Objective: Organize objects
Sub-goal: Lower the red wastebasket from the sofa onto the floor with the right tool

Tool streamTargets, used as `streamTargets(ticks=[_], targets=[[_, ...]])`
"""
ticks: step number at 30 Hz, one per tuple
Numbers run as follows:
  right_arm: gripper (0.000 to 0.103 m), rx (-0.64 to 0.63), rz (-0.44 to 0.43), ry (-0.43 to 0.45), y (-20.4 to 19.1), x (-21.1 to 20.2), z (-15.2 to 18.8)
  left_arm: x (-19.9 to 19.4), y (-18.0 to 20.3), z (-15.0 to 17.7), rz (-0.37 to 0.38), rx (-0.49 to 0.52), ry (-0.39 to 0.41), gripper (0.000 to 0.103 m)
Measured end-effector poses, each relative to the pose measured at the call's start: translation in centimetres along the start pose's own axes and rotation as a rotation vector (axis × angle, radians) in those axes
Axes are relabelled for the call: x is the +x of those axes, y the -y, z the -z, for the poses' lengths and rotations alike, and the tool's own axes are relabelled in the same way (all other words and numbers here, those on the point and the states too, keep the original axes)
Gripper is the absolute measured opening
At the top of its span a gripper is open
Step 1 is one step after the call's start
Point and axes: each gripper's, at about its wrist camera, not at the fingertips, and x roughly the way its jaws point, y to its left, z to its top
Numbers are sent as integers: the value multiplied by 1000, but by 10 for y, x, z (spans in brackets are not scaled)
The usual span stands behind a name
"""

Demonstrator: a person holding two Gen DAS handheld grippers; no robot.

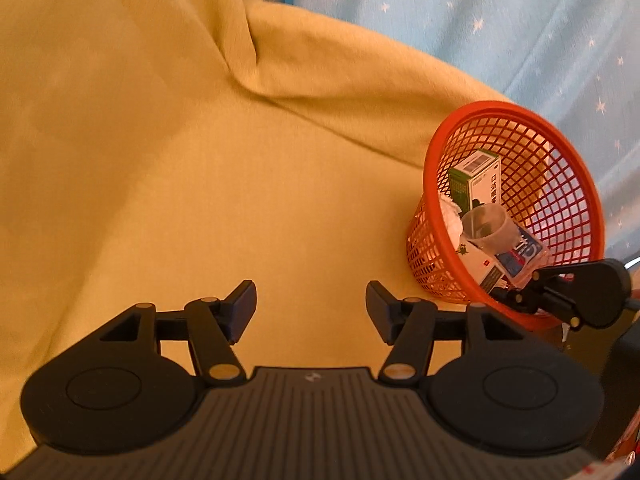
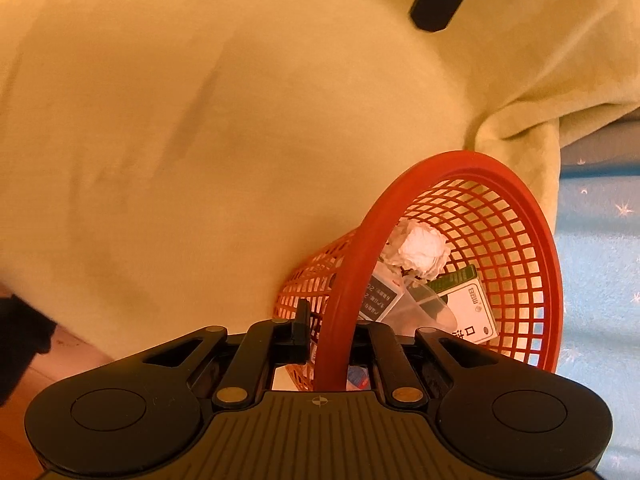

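Right gripper (image 2: pixel 326 344) clamped on the near rim of the red mesh basket (image 2: pixel 532 248), one finger outside the wall, the other inside, the rim running between them. Seen from the left wrist view as a black linkage at the basket's lower edge (image 1: pixel 520 300). Left gripper (image 1: pixel 311 306) spread wide, holding nothing, hanging over bare yellow-green cloth (image 1: pixel 200 160) well apart from the basket.

Basket tipped on that cloth, mouth turned toward the cameras, close to the cloth's edge where blue star-patterned fabric (image 1: pixel 520 20) begins. Inside: a crumpled white paper ball (image 2: pixel 420 250), a green-and-white medicine box (image 2: pixel 468 304), a clear plastic cup (image 2: pixel 428 312), a white carton with printed text (image 2: pixel 378 298), and a blue-printed packet (image 1: pixel 522 252) visible from the left wrist view. All loose, piled toward the low side.

Likely light: thin plastic lattice, paper and card contents. Wall probably flexible enough to bow under a pinch, the thick rolled rim the stiffest and surest place to grip, as taken now. Smooth plastic, so some risk of pivoting about a single pinch point. Contents free to slide or spill out if tilted further; worth bringing the mouth upward before carrying, perhaps with the free gripper steadying the far rim.
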Motion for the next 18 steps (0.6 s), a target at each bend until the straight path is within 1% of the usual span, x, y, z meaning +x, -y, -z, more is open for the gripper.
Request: streamTargets(ticks=[5,8,11,16,18], targets=[[5,-23,-21,34,-23,-22,17,-9,20,30,-7,-25,-4,56],[6,-35,-27,56,-34,-33,37,-13,41,41,-18,-47,4,57],[6,-53,-27,82,-44,-43,64,-17,69,54,-34,-65,18,57],[6,-116,-19,149,-63,-49,127,-23,129,76,-95,-107,40,58],[6,-148,-21,171,-71,-47,152,-23,155,87,-124,-130,56,63]])
